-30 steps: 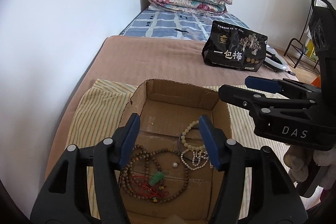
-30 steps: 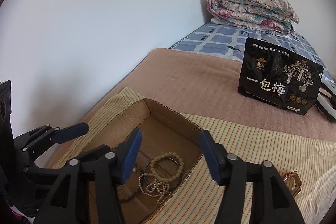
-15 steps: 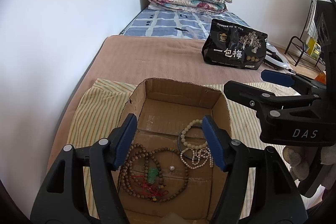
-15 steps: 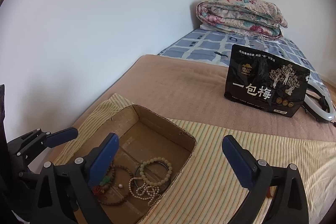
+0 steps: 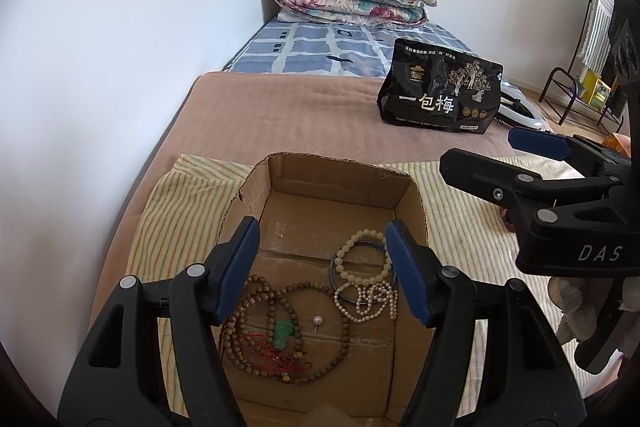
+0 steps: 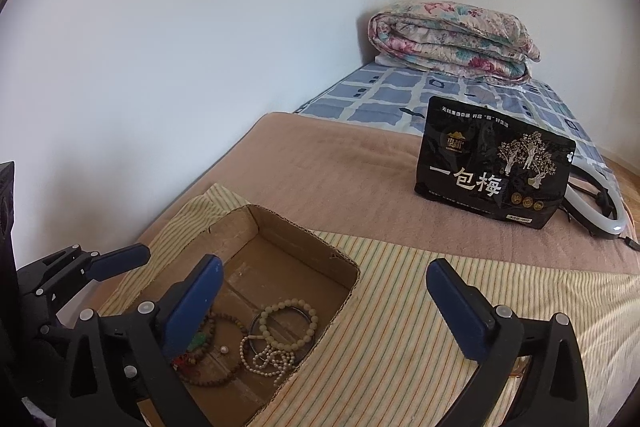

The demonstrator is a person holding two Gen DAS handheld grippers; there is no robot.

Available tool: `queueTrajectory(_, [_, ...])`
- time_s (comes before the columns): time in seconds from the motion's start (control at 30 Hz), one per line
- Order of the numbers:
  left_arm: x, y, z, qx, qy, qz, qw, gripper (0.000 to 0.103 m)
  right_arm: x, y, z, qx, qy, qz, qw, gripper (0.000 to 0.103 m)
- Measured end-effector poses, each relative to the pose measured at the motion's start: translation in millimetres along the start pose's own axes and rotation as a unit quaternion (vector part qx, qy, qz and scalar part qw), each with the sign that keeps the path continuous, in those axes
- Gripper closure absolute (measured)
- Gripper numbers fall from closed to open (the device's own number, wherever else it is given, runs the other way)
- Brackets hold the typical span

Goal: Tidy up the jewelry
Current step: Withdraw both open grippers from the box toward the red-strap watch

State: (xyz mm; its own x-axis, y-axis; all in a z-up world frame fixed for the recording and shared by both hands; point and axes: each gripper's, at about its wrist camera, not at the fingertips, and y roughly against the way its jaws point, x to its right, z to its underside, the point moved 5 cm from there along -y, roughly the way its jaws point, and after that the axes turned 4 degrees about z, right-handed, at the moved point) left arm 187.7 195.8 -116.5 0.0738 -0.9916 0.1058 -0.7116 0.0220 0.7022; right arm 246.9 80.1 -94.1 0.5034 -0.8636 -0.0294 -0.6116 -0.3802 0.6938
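Observation:
An open cardboard box (image 5: 340, 171) sits on a striped cloth (image 5: 180, 211) on the bed. Inside lie a brown bead necklace with a green pendant (image 5: 284, 333), a pale bead bracelet (image 5: 362, 259), a dark bangle, a small pearl strand (image 5: 368, 303) and a loose pearl (image 5: 317, 319). My left gripper (image 5: 324, 267) is open and empty above the box. My right gripper (image 6: 320, 291) is open wide and empty over the box's right rim (image 6: 344, 303); it also shows in the left wrist view (image 5: 500, 163). A reddish item (image 5: 506, 223) lies partly hidden on the cloth behind the right gripper.
A black snack bag (image 6: 492, 175) stands on the brown blanket (image 6: 340, 171), with a white ring-shaped object (image 6: 600, 215) behind it. A folded floral quilt (image 6: 452, 39) lies at the far end. The wall runs along the left. A metal rack (image 5: 580, 95) stands at the right.
My right gripper has opened wide and swung to the right, away from the box. My left gripper stays open above the box, shifted slightly.

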Motion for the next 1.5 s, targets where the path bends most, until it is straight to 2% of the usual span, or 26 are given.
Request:
queueTrajectory(0.83, [43,10,-9,0.008,-0.027,0.019,0.9994,0.034,70,56,13,0.02,-0.025,0.034,0.999,0.0])
queueTrajectory(1.17, [74,10,-13,0.006,-0.038,0.04,0.9985,0.034,130,90,35,0.017,-0.045,0.07,0.996,0.0])
queueTrajectory(1.5, [117,1,-15,-0.005,-0.055,0.06,0.9967,0.034,199,114,70,-0.004,-0.073,0.112,0.991,0.0])
